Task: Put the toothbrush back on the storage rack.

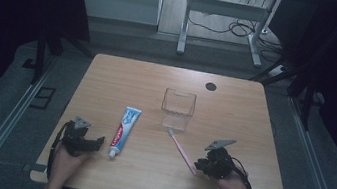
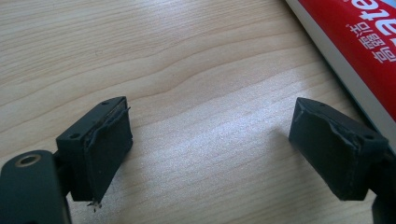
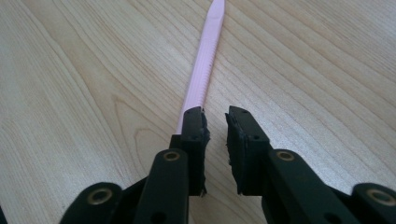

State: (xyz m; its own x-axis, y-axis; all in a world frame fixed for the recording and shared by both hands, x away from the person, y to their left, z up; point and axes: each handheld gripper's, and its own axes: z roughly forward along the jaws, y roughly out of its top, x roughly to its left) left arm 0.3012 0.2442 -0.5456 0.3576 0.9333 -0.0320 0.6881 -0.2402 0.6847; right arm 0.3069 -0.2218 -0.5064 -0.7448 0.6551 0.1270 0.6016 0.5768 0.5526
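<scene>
A pink toothbrush (image 1: 181,149) lies flat on the wooden table (image 1: 233,119), its bristle end toward a clear plastic cup (image 1: 178,107). My right gripper (image 1: 197,167) sits at the handle end. In the right gripper view the jaws of the right gripper (image 3: 215,114) stand a narrow gap apart with bare wood between them, and the toothbrush (image 3: 203,70) runs away from behind the left fingertip. A red, white and blue toothpaste tube (image 1: 124,127) lies left of centre. My left gripper (image 1: 98,142) rests just left of the tube's cap end. The left gripper (image 2: 210,126) is open wide over bare wood, with the toothpaste tube (image 2: 355,42) beside its right jaw.
A round black grommet (image 1: 210,86) sits near the table's far edge. Beyond the table stand white desk legs (image 1: 184,26) and loose cables on the floor. Dark curtains close in both sides.
</scene>
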